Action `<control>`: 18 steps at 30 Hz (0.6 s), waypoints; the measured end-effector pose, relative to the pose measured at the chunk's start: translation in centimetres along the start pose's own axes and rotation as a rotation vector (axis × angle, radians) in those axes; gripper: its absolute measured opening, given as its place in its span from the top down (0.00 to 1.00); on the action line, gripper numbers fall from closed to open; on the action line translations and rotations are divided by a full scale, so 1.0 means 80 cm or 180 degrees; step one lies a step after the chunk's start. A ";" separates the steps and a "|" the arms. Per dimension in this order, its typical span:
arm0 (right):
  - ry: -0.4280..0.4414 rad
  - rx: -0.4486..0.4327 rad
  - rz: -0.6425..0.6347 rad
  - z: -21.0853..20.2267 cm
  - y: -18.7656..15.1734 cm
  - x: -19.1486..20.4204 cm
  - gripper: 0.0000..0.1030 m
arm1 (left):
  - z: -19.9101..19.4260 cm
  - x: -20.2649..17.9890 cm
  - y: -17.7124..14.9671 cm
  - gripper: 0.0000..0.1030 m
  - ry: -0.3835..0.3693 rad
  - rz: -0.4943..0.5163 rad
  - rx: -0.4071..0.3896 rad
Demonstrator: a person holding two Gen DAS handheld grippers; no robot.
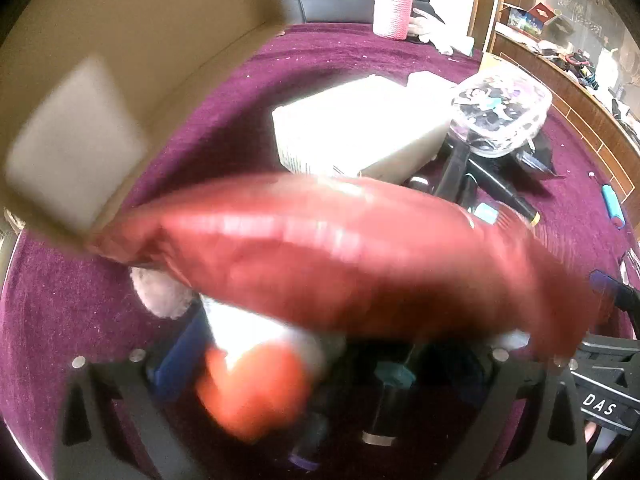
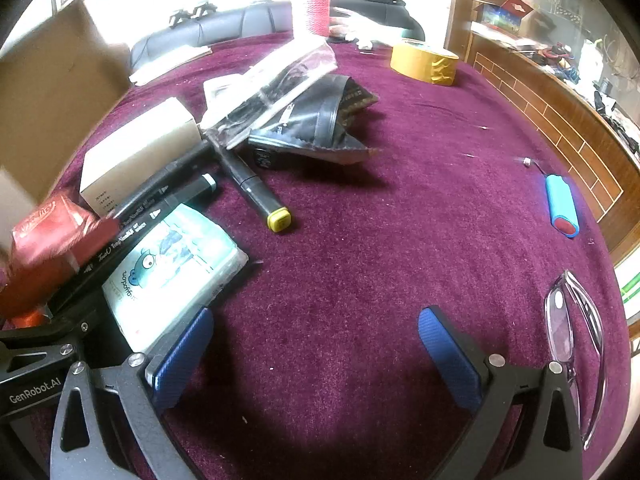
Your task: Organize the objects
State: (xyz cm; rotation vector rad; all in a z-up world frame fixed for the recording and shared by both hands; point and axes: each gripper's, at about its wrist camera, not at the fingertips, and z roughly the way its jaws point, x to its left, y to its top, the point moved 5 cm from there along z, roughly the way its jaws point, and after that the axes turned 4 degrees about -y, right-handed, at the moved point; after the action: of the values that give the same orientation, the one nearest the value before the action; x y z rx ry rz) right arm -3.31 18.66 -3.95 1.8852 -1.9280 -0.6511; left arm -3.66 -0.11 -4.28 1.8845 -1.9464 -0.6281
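In the left wrist view a red foil packet (image 1: 340, 256) fills the middle, blurred, lifted above the purple cloth; my left gripper (image 1: 312, 364) holds it, fingers mostly hidden behind it. The packet also shows in the right wrist view (image 2: 52, 232) at the far left, beside a cardboard box (image 2: 48, 92). My right gripper (image 2: 316, 348) is open and empty, low over bare cloth. Near its left finger (image 2: 180, 360) lies a tissue pack (image 2: 172, 272), with black markers (image 2: 256, 188), a white box (image 2: 136, 152) and a clear pouch (image 2: 272, 84) behind.
A black pouch (image 2: 324, 120), a yellow tape roll (image 2: 424, 62), a blue cylinder (image 2: 562, 210) and glasses (image 2: 572, 332) lie on the purple cloth (image 2: 400, 220). A pink bottle (image 1: 394, 12) stands at the back. A wooden ledge (image 2: 560, 120) borders the right.
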 end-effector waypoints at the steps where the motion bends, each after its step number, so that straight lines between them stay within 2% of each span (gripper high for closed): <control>1: -0.0001 0.0000 -0.0001 0.000 0.000 0.000 0.00 | 0.000 0.000 0.000 0.00 0.0000 0.0000 0.0001; 18: 0.0015 -0.0003 -0.0020 -0.001 0.000 0.002 0.00 | 0.001 0.000 0.002 0.00 -0.0001 -0.0001 0.0003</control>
State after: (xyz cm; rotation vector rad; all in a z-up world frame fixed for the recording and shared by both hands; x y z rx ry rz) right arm -3.27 18.47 -3.94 1.8915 -1.9193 -0.6489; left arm -3.82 -0.09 -4.24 1.8853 -1.9470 -0.6278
